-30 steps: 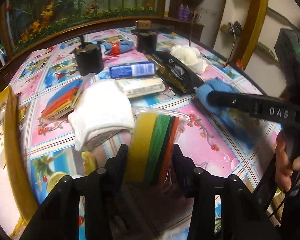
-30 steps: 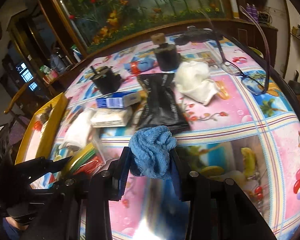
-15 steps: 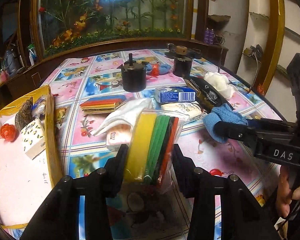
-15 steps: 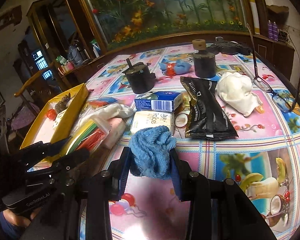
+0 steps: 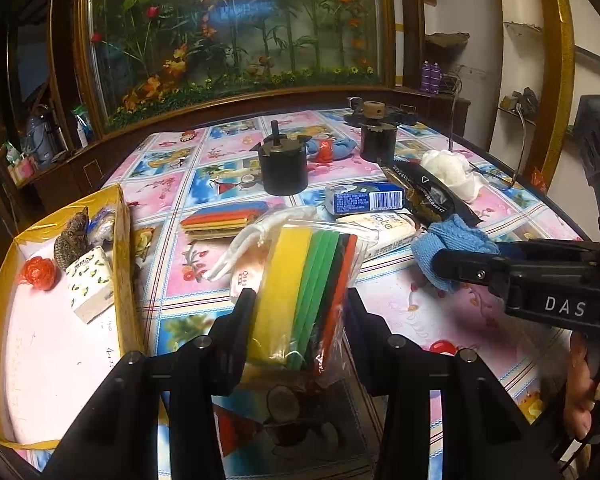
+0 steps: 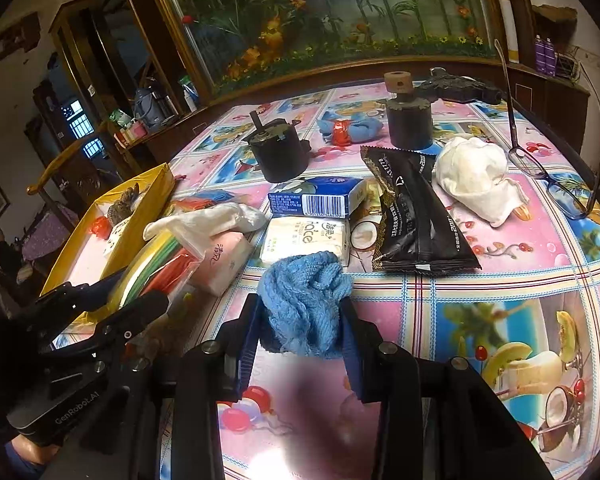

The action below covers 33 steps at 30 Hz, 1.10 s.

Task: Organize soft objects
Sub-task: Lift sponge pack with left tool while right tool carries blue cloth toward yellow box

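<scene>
both views have swung up since a second ago, showing me more of the yellow tray (image 5: 124, 264) beside the bench (image 5: 440, 312). left fingers (image 5: 300, 320) pinch the bagged coloured cloths (image 5: 312, 288); right fingers (image 6: 300, 336), body marked "das", pinch the blue cloth (image 6: 304, 296) above "face" tissues (image 6: 306, 238).

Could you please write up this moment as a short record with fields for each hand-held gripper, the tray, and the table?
left hand-held gripper: shut on bag of coloured sponges
right hand-held gripper: shut on blue knitted cloth
yellow tray: holds a red bundle, a patterned pack, a scaly dark item
table: tissue packs, black pouch, white cloth bundle, glasses, two black cylinders
</scene>
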{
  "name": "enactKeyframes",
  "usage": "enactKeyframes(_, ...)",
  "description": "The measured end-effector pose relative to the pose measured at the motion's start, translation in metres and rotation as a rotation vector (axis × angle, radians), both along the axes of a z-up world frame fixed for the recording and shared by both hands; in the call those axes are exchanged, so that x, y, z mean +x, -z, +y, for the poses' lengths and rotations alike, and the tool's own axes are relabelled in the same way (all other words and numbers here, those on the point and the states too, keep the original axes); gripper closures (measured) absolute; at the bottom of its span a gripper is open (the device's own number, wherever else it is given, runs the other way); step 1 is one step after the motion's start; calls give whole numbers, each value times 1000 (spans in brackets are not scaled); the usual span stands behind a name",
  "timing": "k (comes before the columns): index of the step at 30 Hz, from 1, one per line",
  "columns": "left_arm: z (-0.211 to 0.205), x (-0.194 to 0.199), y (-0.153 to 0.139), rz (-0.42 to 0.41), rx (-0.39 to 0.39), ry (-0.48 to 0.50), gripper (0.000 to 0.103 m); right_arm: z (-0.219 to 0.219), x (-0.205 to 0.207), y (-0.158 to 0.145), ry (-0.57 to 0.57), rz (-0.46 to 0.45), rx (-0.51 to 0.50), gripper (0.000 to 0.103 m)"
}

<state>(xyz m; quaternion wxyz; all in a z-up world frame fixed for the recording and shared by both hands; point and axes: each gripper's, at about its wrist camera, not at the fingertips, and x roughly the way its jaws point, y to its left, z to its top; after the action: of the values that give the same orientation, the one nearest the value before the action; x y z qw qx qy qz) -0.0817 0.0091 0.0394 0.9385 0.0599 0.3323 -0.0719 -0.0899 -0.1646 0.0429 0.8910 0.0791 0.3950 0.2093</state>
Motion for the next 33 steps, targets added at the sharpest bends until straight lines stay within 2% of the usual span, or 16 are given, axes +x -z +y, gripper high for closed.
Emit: enactKeyframes(33, 0, -4, -1, -14, 15, -13, 60, -2, -5, -4, 20, -11, -16, 62)
